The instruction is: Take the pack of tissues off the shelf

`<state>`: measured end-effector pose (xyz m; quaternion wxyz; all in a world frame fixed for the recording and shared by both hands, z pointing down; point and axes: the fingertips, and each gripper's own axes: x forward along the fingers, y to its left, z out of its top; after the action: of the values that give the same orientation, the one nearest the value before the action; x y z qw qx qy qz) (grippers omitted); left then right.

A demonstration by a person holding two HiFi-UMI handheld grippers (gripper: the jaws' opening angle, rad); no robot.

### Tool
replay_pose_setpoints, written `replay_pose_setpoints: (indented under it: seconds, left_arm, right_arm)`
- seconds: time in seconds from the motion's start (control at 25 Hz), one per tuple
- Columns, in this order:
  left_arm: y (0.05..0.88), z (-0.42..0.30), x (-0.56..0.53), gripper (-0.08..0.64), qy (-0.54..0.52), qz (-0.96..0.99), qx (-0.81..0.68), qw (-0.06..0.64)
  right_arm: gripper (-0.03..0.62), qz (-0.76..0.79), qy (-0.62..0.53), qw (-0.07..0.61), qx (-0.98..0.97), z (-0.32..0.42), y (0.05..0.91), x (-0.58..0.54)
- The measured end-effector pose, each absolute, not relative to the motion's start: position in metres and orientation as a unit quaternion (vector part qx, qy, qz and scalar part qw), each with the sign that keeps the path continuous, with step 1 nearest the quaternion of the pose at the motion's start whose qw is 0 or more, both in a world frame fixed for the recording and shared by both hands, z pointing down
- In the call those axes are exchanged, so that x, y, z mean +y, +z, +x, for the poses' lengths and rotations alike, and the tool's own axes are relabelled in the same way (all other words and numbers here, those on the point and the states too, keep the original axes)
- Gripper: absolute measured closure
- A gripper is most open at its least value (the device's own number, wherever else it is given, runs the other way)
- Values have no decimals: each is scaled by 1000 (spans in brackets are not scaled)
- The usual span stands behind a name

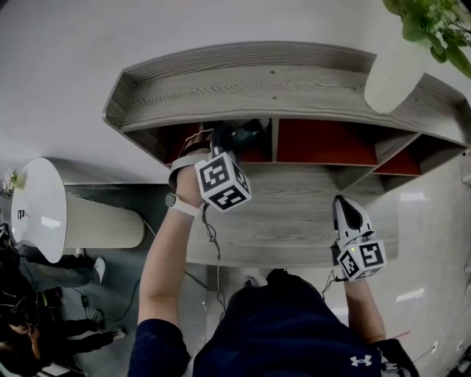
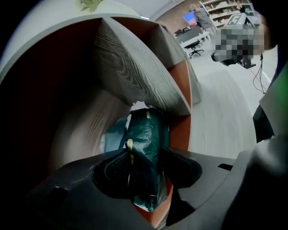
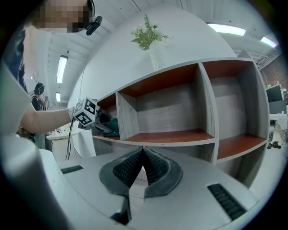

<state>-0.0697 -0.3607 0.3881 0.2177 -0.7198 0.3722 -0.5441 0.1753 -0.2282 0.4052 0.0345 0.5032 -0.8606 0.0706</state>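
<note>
Grasp step is judged in hand. The left hand-held gripper is reached into the leftmost compartment of the shelf, pointing downward. The pack of tissues, dark green and crinkled, is seen standing on edge between the jaws, and both pads are laid against its flanks, so it is read as clamped. The pack is not yet out: it is inside the compartment, near the front edge, just beside the grey divider, with the red-brown shelf floor showing beneath it. Something pale teal and white is glimpsed behind it and cannot be identified. The right hand-held gripper is held low, well apart from the pack, in front of the shelf's right half, with its jaws shut together on nothing. The next move is judged to call for a straight draw back out of the opening, the pack kept off the divider and the front lip, with the grip kept firm since the wrapper looks soft and slippery. The shelf is a curved unit of grey wood grain with red-brown inner faces. On its top a white vase with green leaves is set at the right end. A white round-topped stand is placed to the left, the floor is pale and glossy, and seated people are noted at the lower left.
</note>
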Motion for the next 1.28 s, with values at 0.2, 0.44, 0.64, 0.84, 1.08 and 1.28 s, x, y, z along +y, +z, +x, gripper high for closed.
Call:
replay_pose_setpoints:
  seconds: [0.2,0.44,0.64,0.84,1.08,1.28]
  left_arm:
    - [397,-68,-360,417,-540,-732,349,224]
    - [395,-66,-355,437,-533,-732,340,254]
    - [394,-68,-345,437,-525,-730,336,280]
    - [393,-74,-330,437,-521,-730,333,290]
    - [392,-85,-307,439,-517,-731,334,294]
    - [391,-91,-289,439,-511,-731,338,299]
  right_arm:
    - [589,511,81,37,-855,178,413,-227]
    - [589,513,99,41,-852,173,424,-219]
    - [589,513,97,44,-852,166,423,-215]
    - [589,517,99,48,-849,162,427,-207]
    - [589,517,99,49,-849,150,425,-194]
    - [589,516,98,50,-850,139,423,-181]
